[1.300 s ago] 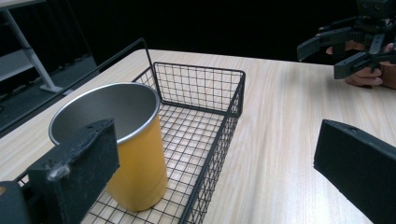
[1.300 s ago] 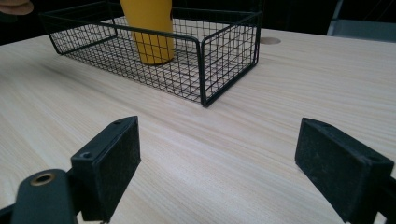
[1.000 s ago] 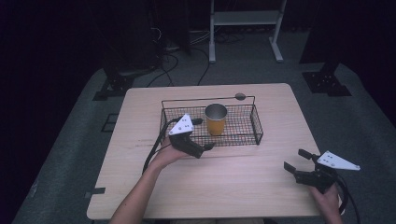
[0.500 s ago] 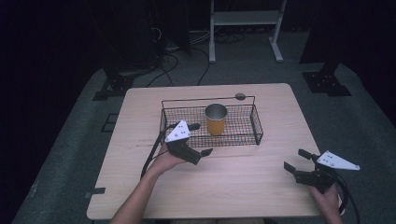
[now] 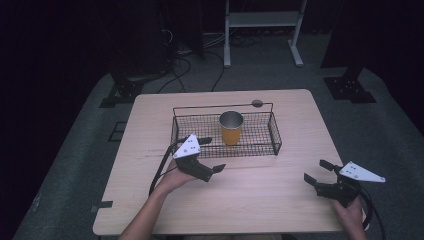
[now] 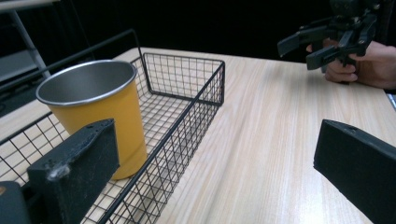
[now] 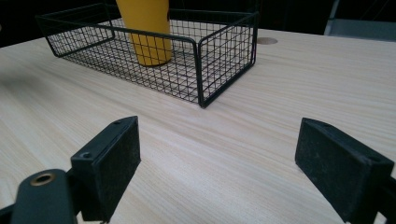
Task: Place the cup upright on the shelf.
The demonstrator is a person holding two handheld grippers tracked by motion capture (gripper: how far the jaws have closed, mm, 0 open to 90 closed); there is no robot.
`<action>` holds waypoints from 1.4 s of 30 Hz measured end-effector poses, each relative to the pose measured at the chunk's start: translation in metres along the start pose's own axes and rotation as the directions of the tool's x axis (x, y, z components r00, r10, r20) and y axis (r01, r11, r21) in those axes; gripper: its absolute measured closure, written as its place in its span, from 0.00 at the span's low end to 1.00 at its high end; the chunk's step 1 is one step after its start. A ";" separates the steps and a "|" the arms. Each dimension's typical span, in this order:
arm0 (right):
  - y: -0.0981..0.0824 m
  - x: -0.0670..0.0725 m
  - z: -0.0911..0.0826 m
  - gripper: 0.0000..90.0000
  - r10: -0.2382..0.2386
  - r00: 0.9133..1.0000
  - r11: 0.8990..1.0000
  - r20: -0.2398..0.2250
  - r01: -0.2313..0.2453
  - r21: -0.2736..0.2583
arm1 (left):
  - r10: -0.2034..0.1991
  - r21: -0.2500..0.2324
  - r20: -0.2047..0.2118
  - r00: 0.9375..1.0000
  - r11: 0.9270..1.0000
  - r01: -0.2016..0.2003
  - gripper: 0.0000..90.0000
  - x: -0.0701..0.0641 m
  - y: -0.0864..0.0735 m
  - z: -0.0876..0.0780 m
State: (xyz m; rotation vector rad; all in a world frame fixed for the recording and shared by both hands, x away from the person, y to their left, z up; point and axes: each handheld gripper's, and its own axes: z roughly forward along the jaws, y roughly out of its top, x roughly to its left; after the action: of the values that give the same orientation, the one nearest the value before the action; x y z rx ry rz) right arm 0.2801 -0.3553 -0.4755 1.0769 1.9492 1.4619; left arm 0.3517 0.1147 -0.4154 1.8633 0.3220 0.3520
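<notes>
Yellow is the cup point(image 5: 231, 128) with a steel rim, and it stands upright in the black wire basket point(image 5: 274, 135) near the middle of the wooden table point(image 5: 280, 200). In the left gripper view the cup point(image 6: 100, 109) is close in front of my left jaw, which is over the basket's wire floor, while my other jaw hangs over the bare wood outside the basket wall point(image 6: 187, 126).

My left gripper point(image 5: 207, 156) is at the near left corner of the basket, and its jaws stand wide apart, holding nothing. My left hand point(image 5: 172, 179) is just beside the basket, not touching the cup.

My right gripper point(image 5: 316, 171) is low over the table near its right front corner, well apart from the basket. Its jaws also stand wide, with nothing between them. In the right gripper view the basket point(image 7: 201, 70) and the cup point(image 7: 145, 32) are farther away, across the bare wood.
</notes>
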 end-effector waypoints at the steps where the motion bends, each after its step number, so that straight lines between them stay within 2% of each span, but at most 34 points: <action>1: 0.000 0.000 0.000 0.15 0.000 1.000 1.000 0.000 0.000 0.000 | -0.001 -0.002 0.000 1.000 1.000 0.001 0.00 -0.001 0.000 -0.001; 24: 0.000 0.000 0.000 0.15 -0.001 1.000 1.000 0.003 0.001 0.003 | 0.001 -0.017 -0.010 1.000 1.000 -0.001 0.00 -0.021 -0.016 -0.012; 36: 0.000 0.000 0.000 0.15 0.001 1.000 1.000 0.005 -0.001 0.004 | -0.016 -0.004 0.000 1.000 1.000 0.016 0.00 -0.033 -0.029 -0.017; 42: 0.000 0.000 0.000 0.15 0.005 1.000 1.000 0.005 -0.005 0.003 | -0.026 -0.013 -0.004 1.000 1.000 0.026 0.00 -0.037 -0.033 -0.021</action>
State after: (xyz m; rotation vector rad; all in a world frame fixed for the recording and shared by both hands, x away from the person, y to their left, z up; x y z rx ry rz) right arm 0.2805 -0.3554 -0.4757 1.0857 1.9474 1.4582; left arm 0.3083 0.1284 -0.4439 1.8445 0.3459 0.3392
